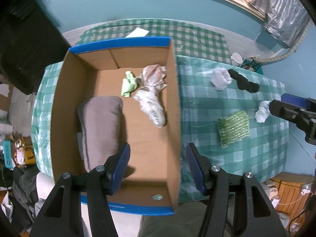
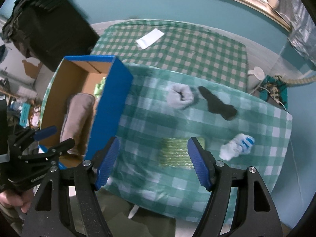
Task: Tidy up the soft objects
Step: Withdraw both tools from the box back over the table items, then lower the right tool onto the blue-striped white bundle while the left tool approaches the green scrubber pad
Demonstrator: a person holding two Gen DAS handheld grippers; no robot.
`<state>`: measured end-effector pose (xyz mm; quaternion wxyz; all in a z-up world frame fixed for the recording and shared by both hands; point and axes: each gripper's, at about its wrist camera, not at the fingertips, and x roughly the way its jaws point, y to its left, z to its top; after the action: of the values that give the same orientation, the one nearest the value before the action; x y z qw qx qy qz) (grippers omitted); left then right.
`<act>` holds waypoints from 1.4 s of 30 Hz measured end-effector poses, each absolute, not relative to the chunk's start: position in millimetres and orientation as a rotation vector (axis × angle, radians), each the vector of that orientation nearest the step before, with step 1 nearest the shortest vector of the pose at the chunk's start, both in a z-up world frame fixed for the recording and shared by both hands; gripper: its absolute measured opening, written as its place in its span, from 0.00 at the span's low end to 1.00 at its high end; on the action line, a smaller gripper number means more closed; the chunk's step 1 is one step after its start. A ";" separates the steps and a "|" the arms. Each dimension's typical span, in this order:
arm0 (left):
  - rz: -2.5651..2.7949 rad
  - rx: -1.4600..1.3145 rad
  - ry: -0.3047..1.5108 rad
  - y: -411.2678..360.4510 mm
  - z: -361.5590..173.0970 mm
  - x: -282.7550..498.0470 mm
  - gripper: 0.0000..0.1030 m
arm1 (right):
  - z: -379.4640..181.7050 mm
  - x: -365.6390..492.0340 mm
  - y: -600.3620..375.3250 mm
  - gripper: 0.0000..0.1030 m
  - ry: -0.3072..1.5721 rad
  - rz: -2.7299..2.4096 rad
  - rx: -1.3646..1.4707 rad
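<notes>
A cardboard box (image 1: 175,102) with blue edges sits on the checked table and holds a grey pillow (image 1: 100,124), a light green cloth (image 1: 128,84), a pink-white bundle (image 1: 154,75) and a white sock (image 1: 152,106). My left gripper (image 1: 158,165) is open and empty above the box's near end. On the table lie a green knitted pad (image 2: 175,152), a white bundle (image 2: 180,95), a black sock (image 2: 217,103) and a white-and-blue sock (image 2: 237,147). My right gripper (image 2: 153,161) is open and empty, hovering above the green pad; it also shows in the left wrist view (image 1: 284,108).
A white paper (image 2: 150,38) lies on the checked cloth beyond the table (image 2: 266,158). A black case (image 2: 49,29) stands at the far left. Clutter lies on the floor at the left, and a wooden crate (image 1: 290,195) stands at the right.
</notes>
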<state>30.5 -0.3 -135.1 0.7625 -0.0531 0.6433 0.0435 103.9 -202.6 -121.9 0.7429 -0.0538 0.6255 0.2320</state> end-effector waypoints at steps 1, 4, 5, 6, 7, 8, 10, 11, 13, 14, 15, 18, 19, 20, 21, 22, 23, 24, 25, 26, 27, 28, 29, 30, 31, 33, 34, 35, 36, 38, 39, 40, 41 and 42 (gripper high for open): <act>0.092 -0.111 1.400 -3.8 -134.9 31.5 0.58 | -122.2 104.8 -209.1 0.71 1.372 0.500 -0.114; 0.078 -0.100 1.402 -16.7 -135.2 35.6 0.58 | -124.0 108.0 -224.6 0.71 1.375 0.482 -0.104; 0.075 -0.097 1.404 -19.4 -135.4 36.4 0.58 | -124.3 108.2 -228.8 0.71 1.376 0.478 -0.102; 0.069 -0.094 1.406 -24.2 -135.7 37.6 0.58 | -124.4 108.3 -233.0 0.71 1.376 0.473 -0.100; 0.065 -0.090 1.409 -28.1 -136.3 38.7 0.59 | -124.9 109.3 -237.5 0.71 1.377 0.467 -0.097; 0.063 -0.087 1.412 -31.1 -136.9 39.6 0.59 | -124.9 110.0 -242.6 0.71 1.377 0.462 -0.092; 0.057 -0.082 1.415 -38.9 -137.5 42.1 0.59 | -125.1 111.1 -252.7 0.71 1.378 0.452 -0.085; 0.053 -0.079 1.416 -42.3 -137.7 43.3 0.59 | -125.2 111.4 -257.5 0.71 1.378 0.447 -0.081; 0.047 -0.072 1.419 -50.0 -138.0 45.9 0.59 | -125.7 112.5 -266.3 0.71 1.380 0.438 -0.074; 0.044 -0.069 1.421 -53.4 -138.4 47.3 0.59 | -125.9 112.4 -269.8 0.71 1.380 0.435 -0.070; 0.041 -0.066 1.423 -57.1 -138.8 48.9 0.59 | -126.9 113.2 -273.5 0.71 1.382 0.432 -0.067; 0.037 -0.061 1.430 -67.4 -140.1 53.8 0.59 | -129.5 115.3 -284.7 0.71 1.386 0.421 -0.061; 0.036 -0.060 1.433 -70.0 -140.6 55.4 0.59 | -130.4 116.1 -289.3 0.71 1.389 0.417 -0.059; 0.036 -0.058 1.436 -72.9 -141.3 56.9 0.59 | -131.3 116.9 -292.1 0.71 1.391 0.415 -0.058; 0.036 -0.055 1.438 -76.7 -142.1 59.1 0.59 | -132.6 117.9 -295.7 0.71 1.393 0.412 -0.057; 0.035 -0.053 1.440 -79.5 -143.1 60.4 0.59 | -134.2 119.1 -299.1 0.71 1.395 0.408 -0.057; 0.036 -0.048 1.446 -83.4 -144.6 62.6 0.60 | -136.0 120.3 -303.1 0.71 1.398 0.404 -0.056; 0.037 -0.044 1.450 -86.4 -146.1 63.8 0.63 | -137.7 121.4 -306.4 0.71 1.401 0.400 -0.055; 0.038 -0.040 1.454 -89.9 -147.7 65.6 0.66 | -140.3 122.9 -310.9 0.72 1.406 0.393 -0.055; 0.038 -0.038 1.457 -92.9 -149.1 67.0 0.67 | -142.3 123.8 -314.0 0.72 1.409 0.389 -0.054; 0.038 -0.035 1.461 -96.0 -151.1 68.3 0.67 | -144.8 124.6 -317.4 0.72 1.413 0.385 -0.054; 0.037 -0.033 1.466 -98.7 -153.1 69.9 0.67 | -148.1 126.1 -321.5 0.72 1.419 0.378 -0.055; 0.036 -0.033 1.473 -101.4 -155.7 71.5 0.67 | -151.0 127.1 -324.7 0.72 1.424 0.372 -0.057; 0.038 -0.035 1.481 -103.7 -158.4 72.6 0.67 | -153.7 128.6 -327.2 0.72 1.428 0.368 -0.058; 0.041 -0.038 1.490 -105.7 -161.6 74.1 0.67 | -156.6 130.2 -330.3 0.72 1.432 0.362 -0.059; 0.044 -0.047 1.502 -109.3 -167.0 76.4 0.67 | -164.5 133.9 -336.4 0.72 1.445 0.349 -0.063; 0.048 -0.052 1.511 -111.2 -170.3 77.9 0.67 | -169.6 136.1 -340.2 0.72 1.455 0.343 -0.064; 0.051 -0.056 1.517 -112.6 -172.6 78.8 0.67 | -172.6 137.2 -342.2 0.72 1.460 0.339 -0.064; 0.053 -0.062 1.523 -114.2 -175.5 80.2 0.68 | -176.3 138.4 -344.3 0.72 1.467 0.333 -0.065; 0.066 -0.070 1.535 -116.2 -181.3 82.7 0.69 | -184.3 141.6 -347.9 0.72 1.480 0.327 -0.071; 0.075 -0.077 1.542 -117.0 -184.5 84.2 0.69 | -189.4 143.5 -349.2 0.72 1.488 0.321 -0.077; 0.078 -0.082 1.546 -117.9 -186.9 85.3 0.69 | -192.6 144.8 -350.4 0.72 1.493 0.318 -0.080; 0.082 -0.082 1.551 -119.1 -189.5 86.4 0.70 | -197.3 146.8 -351.9 0.72 1.501 0.314 -0.082; 0.086 -0.079 1.555 -120.6 -192.1 87.8 0.70 | -200.6 148.1 -353.0 0.72 1.506 0.313 -0.081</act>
<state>87.8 -120.6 -192.1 0.7113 -0.0358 0.7009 0.0388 148.1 -353.0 -200.6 0.7177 -0.0365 0.6808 0.1415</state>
